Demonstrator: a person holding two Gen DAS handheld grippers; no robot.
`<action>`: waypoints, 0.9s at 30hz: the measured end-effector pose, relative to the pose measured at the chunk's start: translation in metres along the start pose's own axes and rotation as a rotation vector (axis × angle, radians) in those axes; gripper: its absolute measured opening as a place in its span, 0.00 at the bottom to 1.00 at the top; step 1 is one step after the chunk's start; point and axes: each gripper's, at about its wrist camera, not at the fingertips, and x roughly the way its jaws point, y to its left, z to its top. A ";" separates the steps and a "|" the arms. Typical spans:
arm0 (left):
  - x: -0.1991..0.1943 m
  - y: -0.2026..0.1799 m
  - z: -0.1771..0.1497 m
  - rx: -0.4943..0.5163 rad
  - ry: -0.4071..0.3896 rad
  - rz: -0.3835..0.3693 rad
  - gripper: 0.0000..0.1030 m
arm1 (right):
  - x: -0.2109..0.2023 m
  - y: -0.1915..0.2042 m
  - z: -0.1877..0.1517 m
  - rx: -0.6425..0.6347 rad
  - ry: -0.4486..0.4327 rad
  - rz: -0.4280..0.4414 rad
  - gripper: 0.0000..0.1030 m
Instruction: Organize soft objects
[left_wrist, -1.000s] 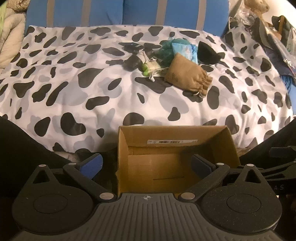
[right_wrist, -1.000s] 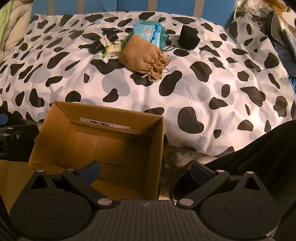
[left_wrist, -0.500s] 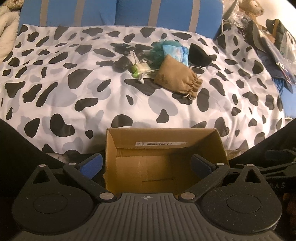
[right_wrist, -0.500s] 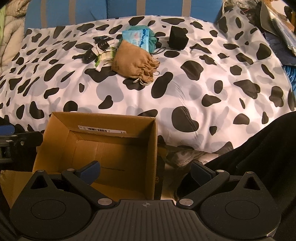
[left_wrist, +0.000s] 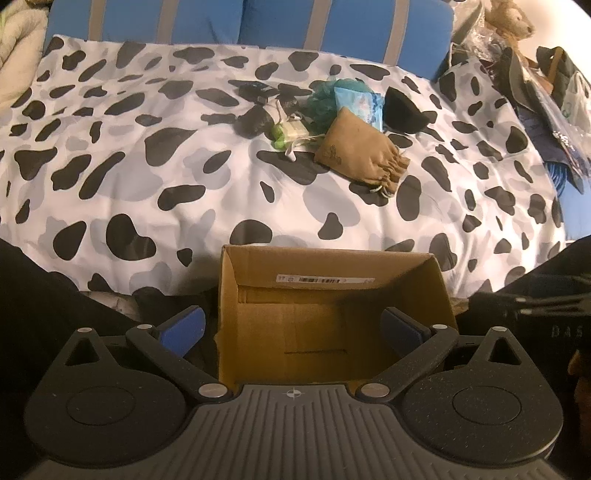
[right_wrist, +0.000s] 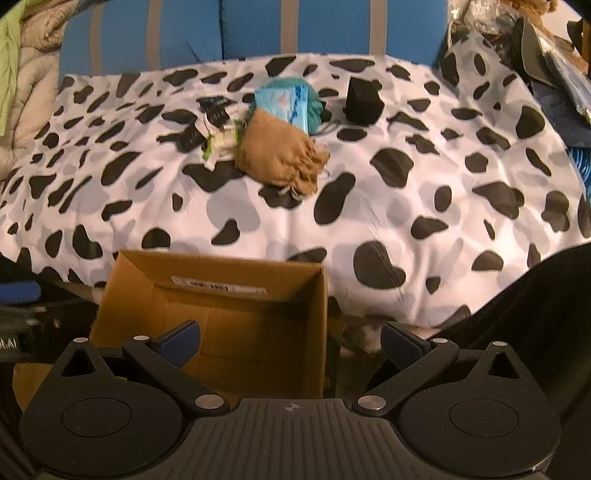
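The soft things lie in a little heap far back on the bed (left_wrist: 155, 173), well apart from the box (left_wrist: 332, 317). The box sits at the near edge of the bed and has nothing in it.

The tan pouch (left_wrist: 360, 149) is at the front of the heap. Behind it are a blue packet (left_wrist: 356, 101), a teal puff (left_wrist: 321, 101), a black pouch (left_wrist: 400, 109), a green thing (left_wrist: 290, 131) and some dark bits that are hard to make out.

The left gripper (left_wrist: 291, 328) is over the box, its jaws spread wide and holding nothing. The right gripper (right_wrist: 290, 341) is near the box's right wall, jaws spread wide too, with nothing in them.

The tan pouch looks light and squishy. It will likely sag when lifted. A good spot to pinch is the fat middle, not the gathered string end, which could slip. The packet looks smooth and may slide, so it should be pinched on its flat sides.
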 end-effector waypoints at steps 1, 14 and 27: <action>-0.001 0.001 0.001 -0.004 0.002 -0.010 1.00 | 0.000 0.000 0.002 -0.007 -0.004 0.000 1.00; 0.008 0.012 0.050 0.049 -0.046 -0.056 1.00 | 0.022 -0.008 0.048 -0.065 -0.051 0.034 1.00; 0.044 0.027 0.120 0.076 -0.108 -0.072 1.00 | 0.075 -0.040 0.108 -0.129 -0.168 0.122 1.00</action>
